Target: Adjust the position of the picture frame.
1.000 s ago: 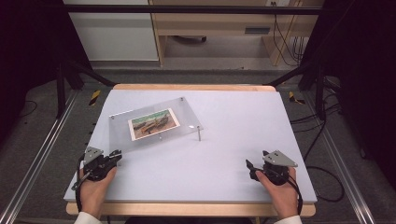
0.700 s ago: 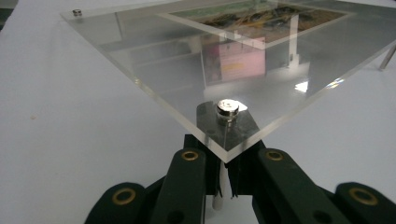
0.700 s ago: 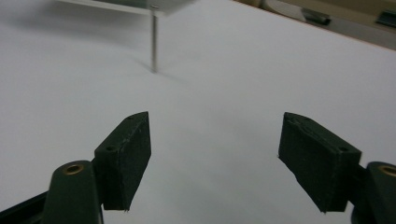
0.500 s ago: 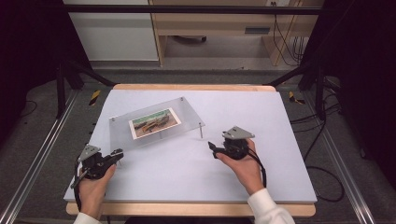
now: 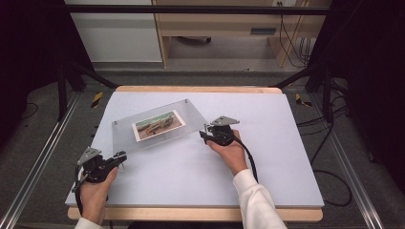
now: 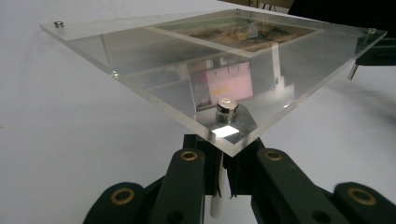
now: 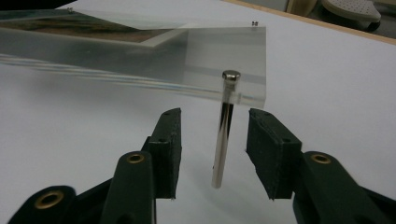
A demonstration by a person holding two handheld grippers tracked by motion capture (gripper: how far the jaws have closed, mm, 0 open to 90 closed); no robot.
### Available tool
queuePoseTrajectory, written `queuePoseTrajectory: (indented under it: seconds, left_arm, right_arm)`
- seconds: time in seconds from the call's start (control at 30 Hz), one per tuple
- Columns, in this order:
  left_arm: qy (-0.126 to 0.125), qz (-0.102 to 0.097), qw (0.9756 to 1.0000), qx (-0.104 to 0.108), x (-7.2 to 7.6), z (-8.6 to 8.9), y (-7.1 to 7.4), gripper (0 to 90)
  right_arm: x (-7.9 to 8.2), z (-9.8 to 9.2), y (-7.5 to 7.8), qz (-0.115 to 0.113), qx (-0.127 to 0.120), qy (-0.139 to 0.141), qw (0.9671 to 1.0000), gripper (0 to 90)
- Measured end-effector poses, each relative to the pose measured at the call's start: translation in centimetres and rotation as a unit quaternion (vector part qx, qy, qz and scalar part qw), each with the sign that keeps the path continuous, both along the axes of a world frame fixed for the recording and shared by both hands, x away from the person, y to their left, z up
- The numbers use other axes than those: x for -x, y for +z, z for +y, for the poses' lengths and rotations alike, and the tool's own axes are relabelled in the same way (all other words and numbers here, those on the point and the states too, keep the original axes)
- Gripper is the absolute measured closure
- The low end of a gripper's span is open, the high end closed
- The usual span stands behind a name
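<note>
Left gripper [image 5: 119,157], at the table's [image 5: 286,157] near-left, is clenched on the leg beneath the near-left corner of the clear acrylic photo frame [image 5: 157,126], which stands raised on metal legs left of centre with a photograph [image 5: 158,125] in it; right gripper [image 5: 204,134] sits at the frame's near-right corner, jaws apart and just closing, the upright metal standoff leg [image 7: 223,135] between the pads but untouched; its long axis runs vertical, so a level squeeze should seat it.
</note>
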State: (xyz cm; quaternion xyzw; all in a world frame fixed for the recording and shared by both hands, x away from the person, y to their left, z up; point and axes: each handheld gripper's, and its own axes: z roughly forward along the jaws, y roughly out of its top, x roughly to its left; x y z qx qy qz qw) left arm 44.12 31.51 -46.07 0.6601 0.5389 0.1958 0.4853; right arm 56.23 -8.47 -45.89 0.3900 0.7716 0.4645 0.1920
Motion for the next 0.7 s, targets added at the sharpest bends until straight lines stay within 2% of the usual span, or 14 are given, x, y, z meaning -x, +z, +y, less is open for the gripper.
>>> queuePoseTrajectory:
  seconds: [0.07, 0.13, 0.2, 0.3, 0.7]
  left_arm:
    - [0.001, 0.000, 1.0000, 0.000, 0.0, 0.0, 0.0, 84.0]
    - [0.000, 0.001, 1.0000, 0.001, 0.0, 0.0, 0.0, 83.9]
    - [0.000, 0.001, 1.0000, 0.001, 0.0, 0.0, 0.0, 83.9]
    - [0.001, 0.001, 1.0000, 0.000, 0.0, 0.0, 0.0, 83.9]
    - [0.003, 0.004, 0.9999, -0.009, 0.1, -0.2, -0.1, 83.9]
  right_arm:
    - [-0.3, 0.0, -0.1, -0.001, -0.006, -0.002, 1.0000, 61.8]
    - [-0.8, -0.3, -0.5, 0.011, -0.023, -0.008, 0.9996, 66.5]
    - [-1.0, -0.3, -0.7, 0.010, -0.025, -0.008, 0.9996, 67.7]
    - [-1.2, -0.2, -1.1, 0.021, -0.040, 0.000, 0.9990, 71.5]
    - [-1.6, 0.5, -1.4, 0.008, -0.051, 0.004, 0.9987, 80.1]
